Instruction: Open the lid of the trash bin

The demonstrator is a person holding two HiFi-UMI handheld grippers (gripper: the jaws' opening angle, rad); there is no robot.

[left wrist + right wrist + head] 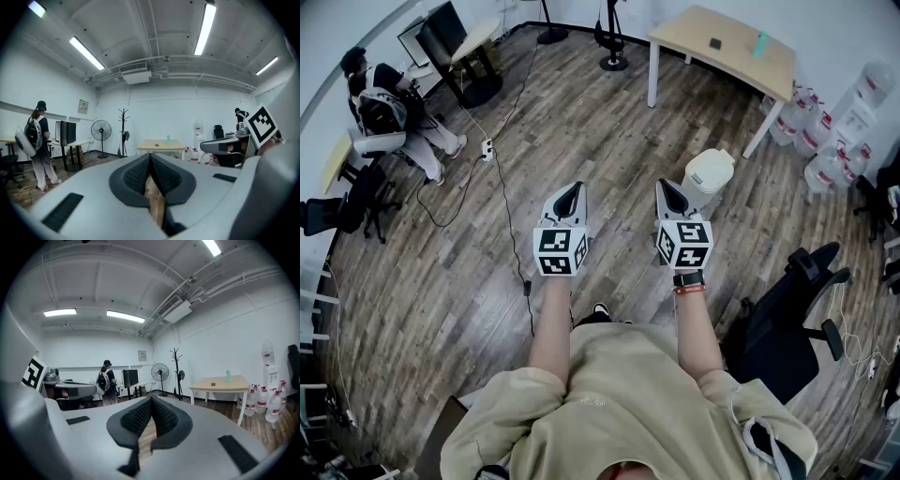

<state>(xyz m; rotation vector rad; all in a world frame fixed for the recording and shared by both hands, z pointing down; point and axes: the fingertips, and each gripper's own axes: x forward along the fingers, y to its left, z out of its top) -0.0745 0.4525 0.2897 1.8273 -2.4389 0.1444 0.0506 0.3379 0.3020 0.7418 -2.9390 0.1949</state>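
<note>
A small white trash bin (707, 177) stands on the wood floor with its lid down, just ahead and right of my right gripper (667, 190). That gripper is shut, its tips meeting with nothing between them, and sits a short way left of the bin. My left gripper (573, 193) is held level with it further left, also shut and empty. Neither gripper view shows the bin; in the left gripper view the left gripper (150, 156) points across the room, and in the right gripper view the right gripper (151, 401) does too.
A light wooden table (727, 42) stands ahead with water bottles (825, 141) to its right. A black office chair (792, 309) is close at my right. A cable (502, 183) runs over the floor on the left. A person (389, 108) is at the desks far left.
</note>
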